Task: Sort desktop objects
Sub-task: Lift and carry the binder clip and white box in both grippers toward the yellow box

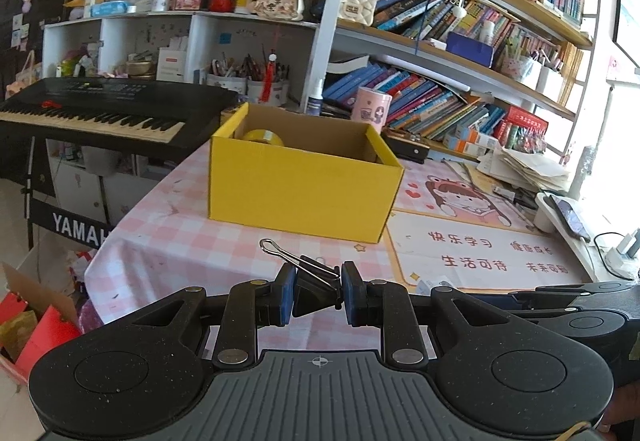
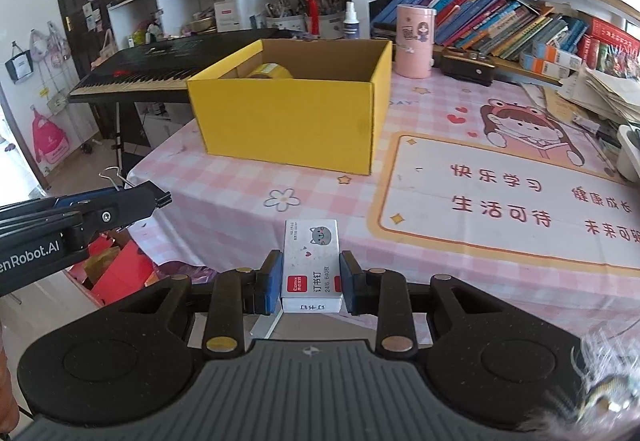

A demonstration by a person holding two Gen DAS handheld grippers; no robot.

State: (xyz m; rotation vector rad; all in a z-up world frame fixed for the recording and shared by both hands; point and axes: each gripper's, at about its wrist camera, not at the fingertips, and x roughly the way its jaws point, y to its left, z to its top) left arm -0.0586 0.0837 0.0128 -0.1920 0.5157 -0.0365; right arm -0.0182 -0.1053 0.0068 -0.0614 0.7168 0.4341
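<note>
My left gripper (image 1: pixel 319 287) is shut on a black binder clip (image 1: pixel 310 283) whose wire handles stick out up and to the left. It hangs over the near table edge, short of the open yellow cardboard box (image 1: pixel 298 187). A yellow tape roll (image 1: pixel 264 139) lies inside the box at its back left. My right gripper (image 2: pixel 310 277) is shut on a small white staple box (image 2: pixel 311 265) with a grey cat print, held above the table's near edge. The yellow box (image 2: pixel 288 117) stands ahead and slightly left of it. The left gripper (image 2: pixel 158 197) with its binder clip (image 2: pixel 114 177) shows at that view's left.
The table has a pink checked cloth (image 1: pixel 168 241) and a cartoon desk mat (image 2: pixel 500 193). A pink tumbler (image 2: pixel 414 41) and a dark case (image 2: pixel 466 67) stand behind the box. A black keyboard (image 1: pixel 96 109) stands left of the table. Bookshelves (image 1: pixel 460 21) and paper stacks (image 1: pixel 524 165) fill the back and right.
</note>
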